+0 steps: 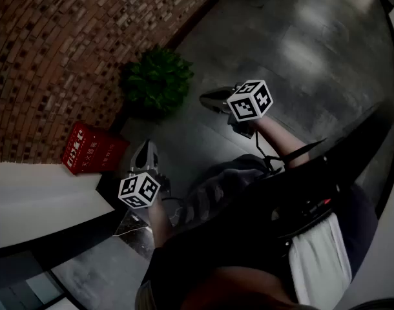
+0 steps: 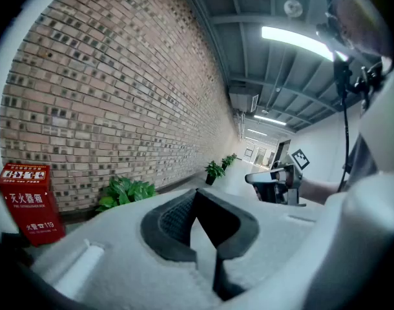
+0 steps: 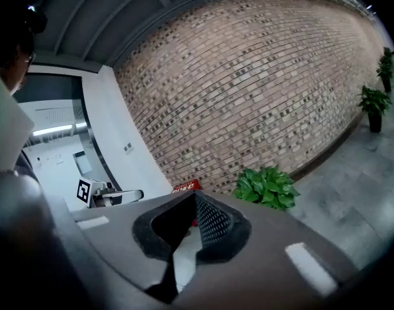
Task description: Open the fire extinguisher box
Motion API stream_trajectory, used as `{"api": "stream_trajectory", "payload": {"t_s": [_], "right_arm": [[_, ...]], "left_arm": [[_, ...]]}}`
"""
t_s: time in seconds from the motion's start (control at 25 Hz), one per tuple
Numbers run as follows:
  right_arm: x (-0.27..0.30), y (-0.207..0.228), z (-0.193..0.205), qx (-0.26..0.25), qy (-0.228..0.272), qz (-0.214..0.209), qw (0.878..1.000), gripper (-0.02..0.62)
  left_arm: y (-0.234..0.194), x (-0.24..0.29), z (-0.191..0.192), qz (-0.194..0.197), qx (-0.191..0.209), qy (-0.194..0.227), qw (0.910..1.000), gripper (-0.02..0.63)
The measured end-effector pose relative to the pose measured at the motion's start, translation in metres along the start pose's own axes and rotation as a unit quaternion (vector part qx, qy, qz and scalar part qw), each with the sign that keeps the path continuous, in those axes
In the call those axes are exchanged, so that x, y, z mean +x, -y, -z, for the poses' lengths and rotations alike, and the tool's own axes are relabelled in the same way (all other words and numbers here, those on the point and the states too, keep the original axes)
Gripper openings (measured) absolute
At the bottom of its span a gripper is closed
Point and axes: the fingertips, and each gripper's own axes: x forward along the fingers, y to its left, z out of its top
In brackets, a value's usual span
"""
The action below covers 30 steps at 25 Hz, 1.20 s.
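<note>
The red fire extinguisher box stands closed on the floor against the brick wall; it also shows in the left gripper view at the far left. In the right gripper view only the top of the red box peeks out behind the jaws. My left gripper hovers just right of the box, apart from it, its jaws together with nothing in them. My right gripper is held farther right beside the plant, jaws shut and empty.
A leafy green potted plant sits on the floor by the wall, right of the box. A white wall corner juts out left of the box. Grey tiled floor stretches away; more plants line the corridor.
</note>
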Motion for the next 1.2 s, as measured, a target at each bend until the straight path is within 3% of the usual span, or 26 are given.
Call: {"api": "stream_trajectory", "payload": {"t_s": [0.2,0.36,0.56,0.8,0.96,1.2], "right_arm": [[0.021,-0.017,-0.003,-0.024,0.014,-0.004,1.000,0.002],[0.030,-0.023,-0.011,-0.018,0.029,0.001,0.999,0.002],[0.017,-0.014,-0.012,-0.019,0.035,0.021,0.999,0.002],[0.009,0.014,-0.005,0.002,0.026,0.016,1.000,0.002],[0.017,0.031,-0.007,0.016,0.026,0.000,1.000,0.002],[0.031,0.040,-0.020,-0.011,0.009,-0.036,0.999,0.002]], "left_arm": [[-0.008,0.002,-0.009,0.029,0.037,0.009,0.9989,0.000],[-0.025,-0.008,-0.047,0.020,0.047,0.043,0.9978,0.000],[-0.023,0.004,-0.060,0.029,0.063,0.040,0.9968,0.000],[-0.005,0.023,-0.054,0.034,0.042,0.026,0.9982,0.000],[-0.004,0.031,-0.048,0.017,0.042,0.012,0.9989,0.000],[-0.016,0.041,-0.057,-0.047,0.048,0.006,0.9977,0.000]]}}
